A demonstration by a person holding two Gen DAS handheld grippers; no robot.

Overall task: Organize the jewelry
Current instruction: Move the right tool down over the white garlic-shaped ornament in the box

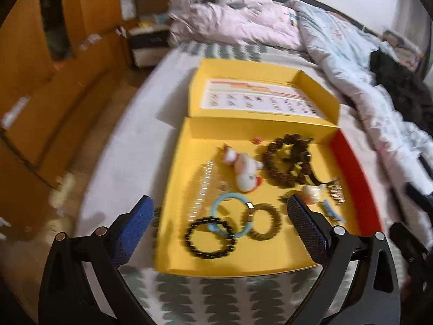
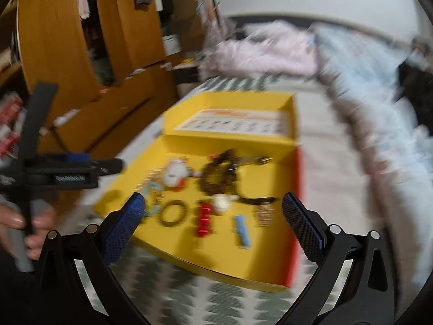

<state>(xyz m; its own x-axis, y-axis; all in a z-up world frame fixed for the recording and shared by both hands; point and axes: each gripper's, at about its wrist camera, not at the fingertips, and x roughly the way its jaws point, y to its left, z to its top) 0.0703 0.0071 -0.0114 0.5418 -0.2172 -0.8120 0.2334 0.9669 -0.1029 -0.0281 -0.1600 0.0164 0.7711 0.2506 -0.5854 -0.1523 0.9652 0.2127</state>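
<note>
An open yellow box [image 1: 178, 162] lies on the bed with jewelry spread in its tray. In the left wrist view I see a black bead bracelet [image 1: 209, 237], a light blue ring [image 1: 232, 215], an olive bead bracelet [image 1: 263, 223], a large brown bead string [image 1: 289, 162], a clear bead strand [image 1: 203, 189] and a white charm [image 1: 246, 173]. My left gripper [image 1: 219, 211] is open above the tray's front. My right gripper [image 2: 213, 208] is open over the tray [image 2: 270, 246], near a red clip [image 2: 203, 220] and a blue clip [image 2: 242, 231]. The right view is blurred.
The box lid [image 1: 259, 97] with a printed card stands open behind the tray. Crumpled quilts [image 1: 338, 40] lie at the back and right. Wooden wardrobes [image 1: 32, 62] stand to the left. The left gripper's body and the hand holding it show at the right view's left edge [image 2: 62, 173].
</note>
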